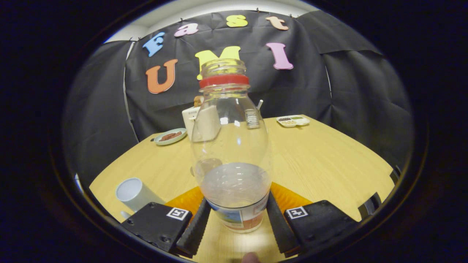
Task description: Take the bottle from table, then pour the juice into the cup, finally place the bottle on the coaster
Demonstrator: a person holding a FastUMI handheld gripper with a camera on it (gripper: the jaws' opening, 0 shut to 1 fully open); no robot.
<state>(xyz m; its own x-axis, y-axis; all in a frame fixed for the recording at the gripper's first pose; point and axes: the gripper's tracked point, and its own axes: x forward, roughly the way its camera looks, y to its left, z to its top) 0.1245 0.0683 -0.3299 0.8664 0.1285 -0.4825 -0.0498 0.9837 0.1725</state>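
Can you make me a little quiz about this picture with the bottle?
1. True or false: the bottle still has a cap on top.
2. What stands nearest the gripper? A) white cup B) green plate C) divided tray
3. What orange thing lies under the bottle?

Key:
1. False. The mouth is open above the red ring.
2. A.
3. The coaster. The bottle stands upright on it, with a finger at each side of its base.

Clear bottle [231, 146] with red neck ring, orange coaster [292, 199], white cup [136, 194].
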